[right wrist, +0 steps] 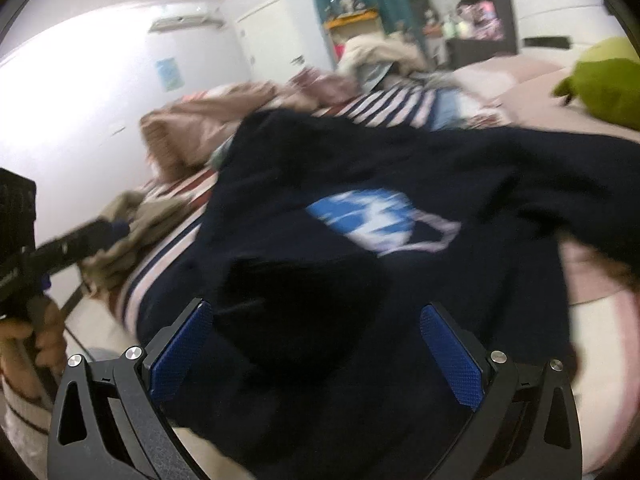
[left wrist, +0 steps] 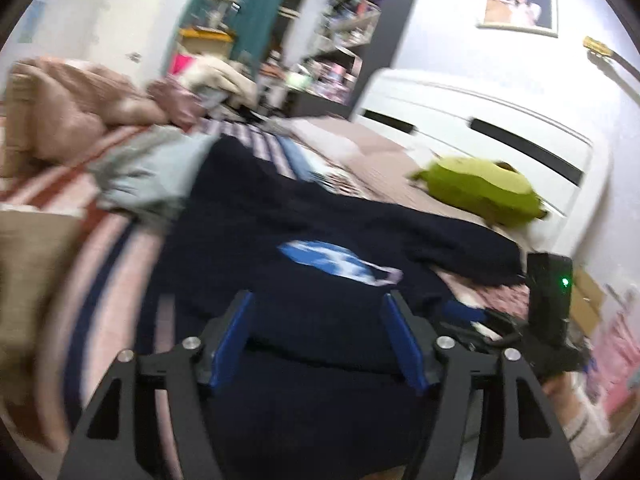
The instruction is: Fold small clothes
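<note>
Spread across the striped bed (left wrist: 100,264), a navy T-shirt (left wrist: 280,208) shows a blue-and-white print (right wrist: 372,216), too blurred to read. Both the left gripper (left wrist: 318,308) and right gripper (right wrist: 316,318) hang open above it, grasping nothing.

A dark navy garment (left wrist: 304,216) lies spread across the bed, rumpled, its blue-and-white print (left wrist: 328,262) facing up. One sleeve stretches out to the right towards the bed's edge. Its near hem is bunched into a dark fold (right wrist: 300,304).
</note>
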`<action>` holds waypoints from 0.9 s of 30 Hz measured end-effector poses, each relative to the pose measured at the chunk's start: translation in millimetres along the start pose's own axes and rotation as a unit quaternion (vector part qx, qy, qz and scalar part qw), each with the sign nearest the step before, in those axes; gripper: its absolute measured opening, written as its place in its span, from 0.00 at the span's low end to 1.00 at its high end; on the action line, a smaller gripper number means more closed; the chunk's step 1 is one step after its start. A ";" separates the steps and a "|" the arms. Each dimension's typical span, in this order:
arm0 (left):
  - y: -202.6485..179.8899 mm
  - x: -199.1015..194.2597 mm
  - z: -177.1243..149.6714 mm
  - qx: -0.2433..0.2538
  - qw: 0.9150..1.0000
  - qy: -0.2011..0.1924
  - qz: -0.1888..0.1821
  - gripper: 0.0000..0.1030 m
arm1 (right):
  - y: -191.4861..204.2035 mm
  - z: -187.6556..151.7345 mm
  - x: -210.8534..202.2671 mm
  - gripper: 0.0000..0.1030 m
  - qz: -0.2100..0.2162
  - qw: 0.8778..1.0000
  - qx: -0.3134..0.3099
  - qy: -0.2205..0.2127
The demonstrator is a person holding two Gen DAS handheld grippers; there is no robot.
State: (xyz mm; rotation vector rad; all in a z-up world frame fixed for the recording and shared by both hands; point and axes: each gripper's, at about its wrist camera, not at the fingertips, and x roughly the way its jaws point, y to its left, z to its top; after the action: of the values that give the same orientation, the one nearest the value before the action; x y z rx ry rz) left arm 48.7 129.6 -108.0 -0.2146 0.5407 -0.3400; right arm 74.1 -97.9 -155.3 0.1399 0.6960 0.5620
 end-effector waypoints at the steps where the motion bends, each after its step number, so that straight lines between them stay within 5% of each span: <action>1: 8.5 -6.2 -1.1 -0.005 1.000 -0.005 0.008 0.63 | 8.0 -1.6 8.5 1.00 0.007 1.000 -0.002 0.013; 4: 30.6 -19.4 -8.0 -0.030 0.999 -0.016 0.013 0.64 | 23.6 -5.4 33.6 1.00 -0.031 0.998 -0.006 0.050; 6: 39.6 -24.9 -14.0 -0.042 0.999 -0.020 0.014 0.64 | 23.2 -6.3 42.0 0.85 -0.058 0.997 0.007 0.056; 9: 47.0 -31.1 -21.5 -0.049 0.998 -0.025 0.015 0.64 | 13.2 -2.5 41.1 0.40 -0.072 0.995 0.050 0.049; 10: 48.5 -31.5 -23.2 -0.053 0.998 -0.027 0.014 0.64 | 9.7 -1.6 39.1 0.15 -0.075 0.994 0.059 0.046; 11: 49.8 -32.0 -23.3 -0.056 0.998 -0.028 0.014 0.64 | 5.5 -0.3 35.1 0.05 -0.081 0.993 0.067 0.044; 20: 36.2 -29.9 -16.9 -0.046 0.998 -0.032 0.005 0.64 | -15.7 10.4 -34.4 0.04 -0.125 0.989 0.068 -0.033; 22: 26.9 -25.2 -13.5 -0.035 0.999 -0.027 0.011 0.65 | -24.3 5.8 -36.2 0.04 -0.126 0.989 0.072 -0.023; 25: 11.3 -18.0 -9.6 -0.020 0.999 -0.027 0.033 0.83 | -39.6 -9.0 -20.8 0.09 -0.109 0.990 0.092 0.019; 27: 1.0 -15.2 -7.3 -0.009 0.998 -0.030 0.045 0.85 | -50.8 -17.9 -13.6 0.22 -0.088 0.990 0.106 0.036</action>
State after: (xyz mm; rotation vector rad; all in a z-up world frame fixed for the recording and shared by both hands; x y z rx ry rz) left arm 32.8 135.4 -107.4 -0.2159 0.4933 -0.2400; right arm 76.6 -149.1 -176.6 0.2537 0.8289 0.3236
